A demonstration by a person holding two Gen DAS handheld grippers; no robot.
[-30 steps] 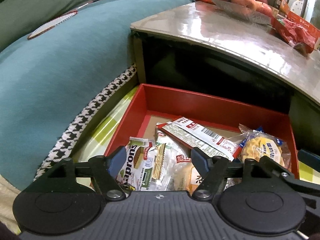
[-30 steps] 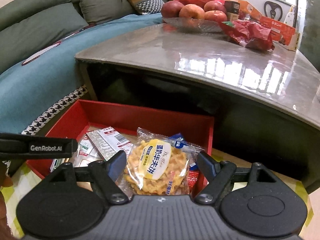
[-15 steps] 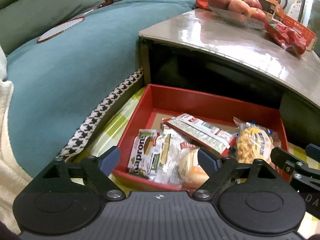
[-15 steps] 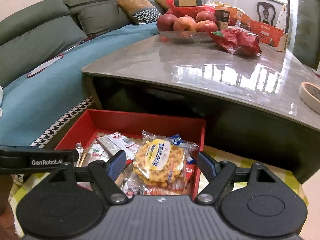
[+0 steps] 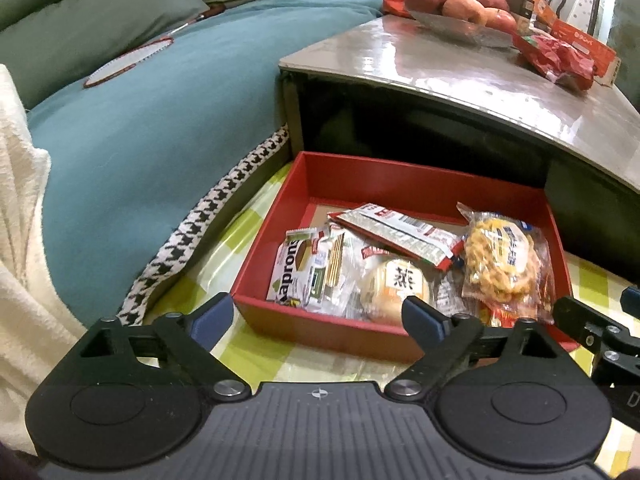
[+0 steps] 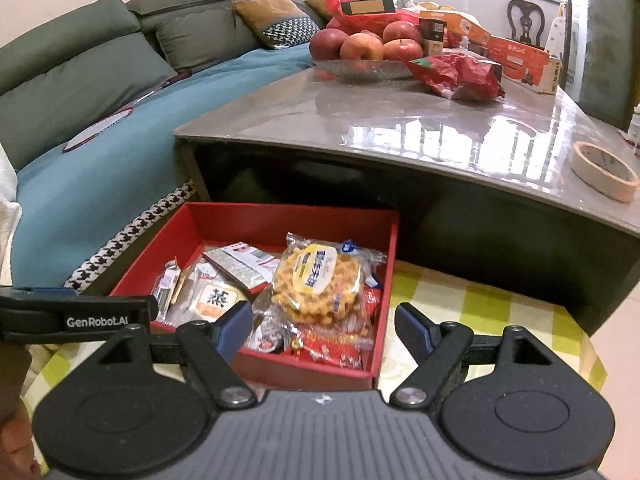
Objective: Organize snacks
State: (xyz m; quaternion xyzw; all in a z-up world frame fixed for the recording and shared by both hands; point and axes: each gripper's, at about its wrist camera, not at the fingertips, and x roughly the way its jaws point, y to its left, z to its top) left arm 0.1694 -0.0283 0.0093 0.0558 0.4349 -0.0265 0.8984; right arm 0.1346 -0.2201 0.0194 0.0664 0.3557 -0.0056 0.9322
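A red box point(image 5: 400, 178) point(image 6: 276, 220) sits on a yellow-checked cloth in front of the low table and holds several wrapped snacks. Among them are a yellow waffle pack point(image 5: 502, 264) point(image 6: 320, 280), a round bun point(image 5: 396, 288) point(image 6: 214, 300), a Napron wafer pack point(image 5: 294, 276) and a red-and-white sachet point(image 5: 396, 232). My left gripper point(image 5: 320, 314) hovers near the box's front left corner, its jaws still opening with nothing between them. My right gripper point(image 6: 324, 330) hangs open and empty over the front right corner.
The glossy low table point(image 6: 420, 120) behind the box carries a glass bowl of apples point(image 6: 364, 46), a red snack bag point(image 6: 460, 74), orange cartons and a tape roll point(image 6: 604, 170). A teal-covered sofa point(image 5: 132, 120) runs along the left. A white blanket point(image 5: 20, 240) hangs at the far left.
Both grippers have drawn back and up from the box, so more of it shows. The left jaws have spread wider, off the snacks. The right jaws keep the same width.
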